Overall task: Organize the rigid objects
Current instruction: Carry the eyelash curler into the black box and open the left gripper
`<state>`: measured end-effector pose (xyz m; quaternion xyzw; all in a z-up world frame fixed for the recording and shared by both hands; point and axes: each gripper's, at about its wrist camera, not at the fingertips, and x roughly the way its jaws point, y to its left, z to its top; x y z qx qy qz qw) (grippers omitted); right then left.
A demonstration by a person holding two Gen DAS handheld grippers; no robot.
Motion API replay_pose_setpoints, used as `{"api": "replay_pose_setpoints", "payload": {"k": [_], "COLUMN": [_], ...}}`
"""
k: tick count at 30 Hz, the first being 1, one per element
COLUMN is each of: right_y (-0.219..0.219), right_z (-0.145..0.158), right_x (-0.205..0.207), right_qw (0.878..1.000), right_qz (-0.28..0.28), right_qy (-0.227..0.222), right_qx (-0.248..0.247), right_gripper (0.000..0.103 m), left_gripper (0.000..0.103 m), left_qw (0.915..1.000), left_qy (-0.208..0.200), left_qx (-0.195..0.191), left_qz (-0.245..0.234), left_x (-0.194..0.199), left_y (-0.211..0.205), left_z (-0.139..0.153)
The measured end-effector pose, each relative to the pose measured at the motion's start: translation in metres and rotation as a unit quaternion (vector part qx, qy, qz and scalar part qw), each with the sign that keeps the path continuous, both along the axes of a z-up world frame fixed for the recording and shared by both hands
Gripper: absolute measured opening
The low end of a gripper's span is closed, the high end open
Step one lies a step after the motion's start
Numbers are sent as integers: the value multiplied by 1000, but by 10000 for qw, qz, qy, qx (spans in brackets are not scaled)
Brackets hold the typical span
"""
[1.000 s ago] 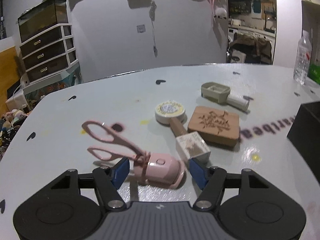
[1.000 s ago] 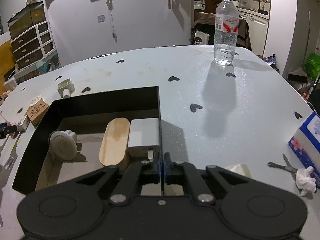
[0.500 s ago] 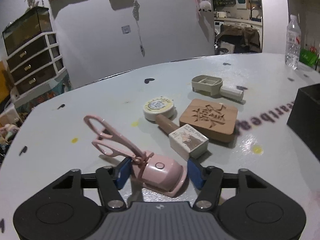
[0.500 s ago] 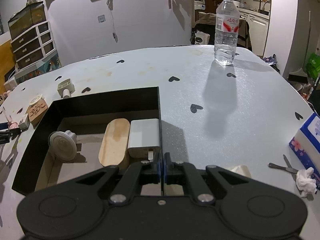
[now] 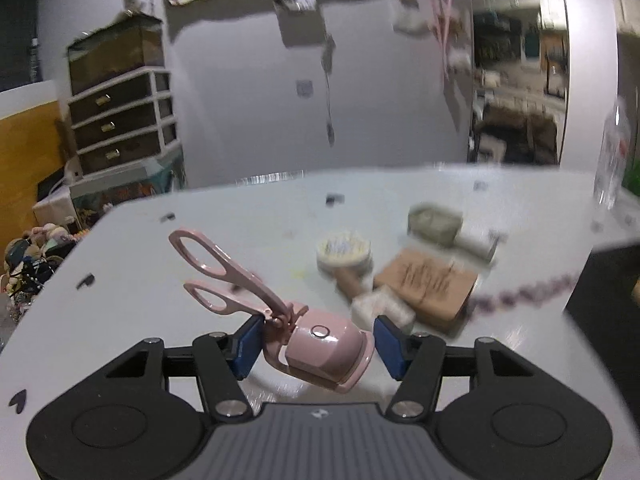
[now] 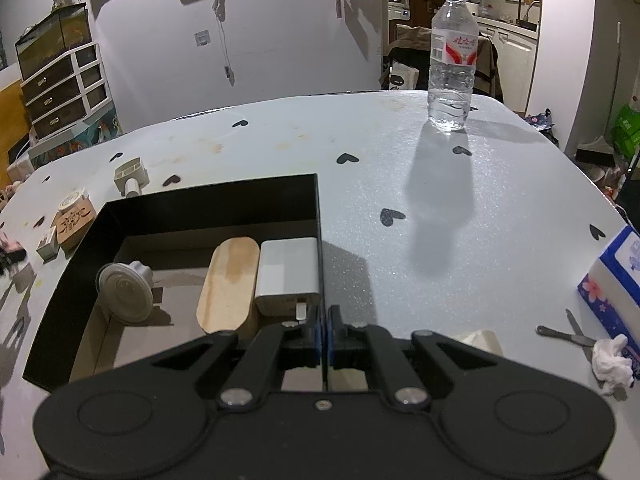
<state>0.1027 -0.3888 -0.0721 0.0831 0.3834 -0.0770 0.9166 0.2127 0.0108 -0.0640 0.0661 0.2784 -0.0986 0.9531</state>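
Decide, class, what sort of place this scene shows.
Probably a lived-in home, not a lab: a drawer unit with a glass tank on top, a kitchen area beyond the doorway, and a heart-patterned table.

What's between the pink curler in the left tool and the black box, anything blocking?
The pink curler sits in the left tool. Toward the black box, a wooden block and small white box lie on the table; carried above them, nothing visible blocks.

My left gripper (image 5: 318,344): matte black body, two round recessed discs at 7 and 5 o'clock, grey ribbed centre plate with small logo, silver pivot screws, blue finger pads (image 5: 248,340). My right gripper (image 6: 323,322): same black linkage and silver screws; blue pads barely visible.
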Motion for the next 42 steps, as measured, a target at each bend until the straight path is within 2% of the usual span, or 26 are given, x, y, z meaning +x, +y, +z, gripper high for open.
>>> {"api": "replay_pose_setpoints", "payload": {"k": [4, 6, 8, 11, 15, 16, 19, 21, 24, 28, 34, 36, 38, 42], "right_y": [1, 1, 1, 1, 0, 0, -1, 0, -1, -1, 0, 0, 0, 0], "right_z": [0, 0, 0, 0, -1, -1, 0, 0, 0, 0, 0, 0, 0, 0], "right_x": [0, 0, 0, -1, -2, -3, -3, -3, -3, -4, -4, -4, -4, -4], "right_qw": [10000, 10000, 10000, 10000, 10000, 9999, 9999, 9999, 9999, 9999, 9999, 9999, 9999, 9999], "right_qz": [9, 6, 0, -8, -27, -28, -26, -25, -16, -10, -7, -5, -8, -16], "right_qy": [-2, -3, -13, -32, -75, -84, -94, -96, -101, -103, -115, -115, -115, -110], "right_qx": [-16, -11, -4, 13, 46, 51, 56, 41, 56, 55, 81, 83, 81, 72], "right_gripper": [3, 3, 3, 3, 4, 4, 4, 4, 4, 4, 4, 4, 4, 4], "left_gripper": [60, 60, 60, 60, 60, 60, 60, 60, 60, 60, 60, 60, 60, 61], "left_qw": [9971, 9919, 9826, 9632, 9302, 9195, 8968, 8862, 8755, 8615, 8518, 8511, 8518, 8586], "left_qy": [-289, -398, -449, -406, -120, -1, 320, 603, 1007, 1126, 1440, 1556, 1552, 1604], "left_qx": [-291, -322, -339, -340, -284, -225, 72, 259, 361, 513, 683, 761, 825, 741], "left_qz": [-646, -1161, -1772, -2634, -3659, -3924, -4413, -4585, -4713, -4924, -4990, -4956, -4934, -4812], "left_x": [-21, -31, -42, -53, -58, -57, -53, -44, -31, -28, -28, -30, -31, -25], "left_y": [-19, -37, -58, -92, -141, -155, -190, -209, -225, -240, -246, -244, -241, -242], "left_z": [35, 48, 58, 65, 62, 59, 44, 30, 12, 2, -4, -5, -6, -9]}}
